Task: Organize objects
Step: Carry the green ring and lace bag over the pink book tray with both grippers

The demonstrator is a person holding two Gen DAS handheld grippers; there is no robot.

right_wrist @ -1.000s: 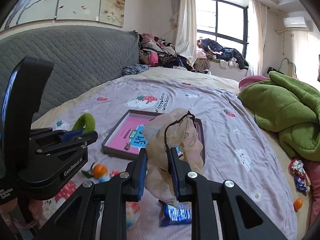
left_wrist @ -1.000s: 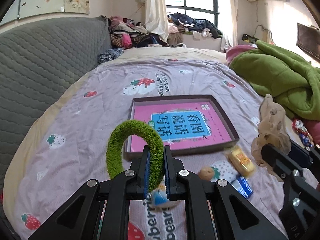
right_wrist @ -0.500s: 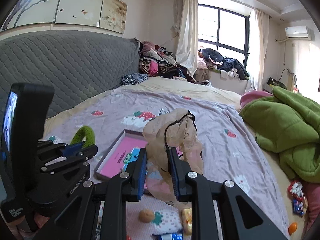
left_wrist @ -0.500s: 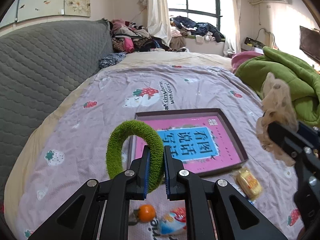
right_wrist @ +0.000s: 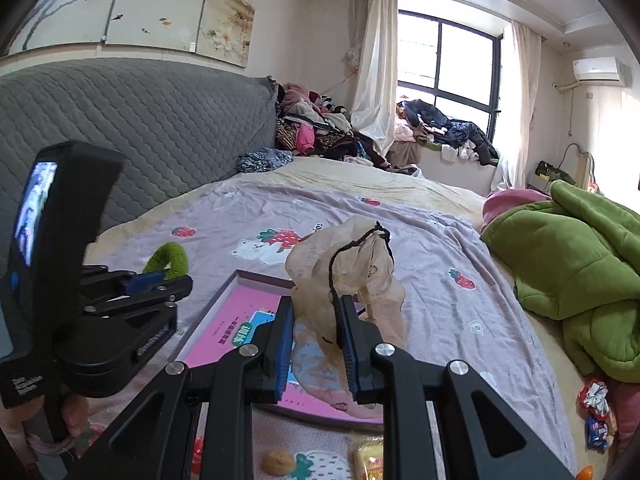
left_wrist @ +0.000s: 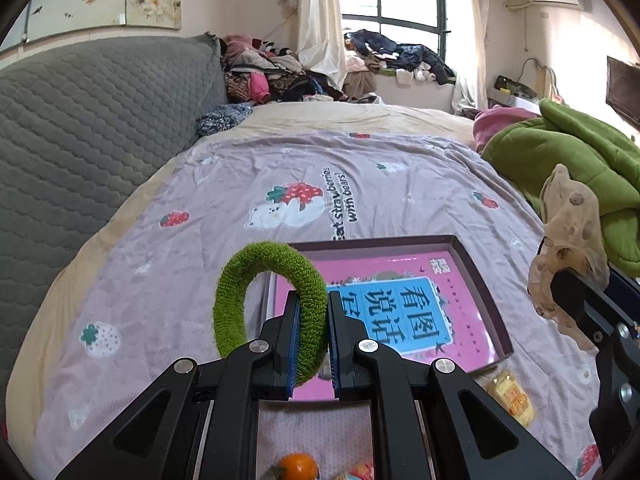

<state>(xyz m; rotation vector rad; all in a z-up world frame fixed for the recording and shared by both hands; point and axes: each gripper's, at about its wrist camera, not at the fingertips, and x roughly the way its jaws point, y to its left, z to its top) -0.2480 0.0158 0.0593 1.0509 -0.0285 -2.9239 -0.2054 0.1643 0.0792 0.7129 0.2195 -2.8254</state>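
Both claws have risen and eased forward over the last second, so the shallow box (left_wrist: 472, 268) now sits nearer the bottom of each view and the small items on the bed have slid toward the lower edge. From the left wrist, the left claw (left_wrist: 313, 312) is clamped narrowly on a fuzzy green hair ring (left_wrist: 260, 280), which stands up in a loop above the fingertips and leans left, held in the air over the box's near left corner. From the right wrist, the right claw (right_wrist: 316, 320) is closed on a crumpled beige sheer pouch (right_wrist: 352, 252) with a dark drawstring, lifted above the right part of the box. That box lies flat on the strawberry-print bedsheet (left_wrist: 240, 184) and holds a pink booklet (left_wrist: 392, 312) with a blue label. Near the bottom of the left view lie an orange ball (left_wrist: 298, 466) and a yellow wrapped snack (left_wrist: 510, 396), just outside the box's near edge. A walnut-like nut (right_wrist: 278, 460) shows low in the right view. A green quilt (right_wrist: 572, 256) is heaped on the right.
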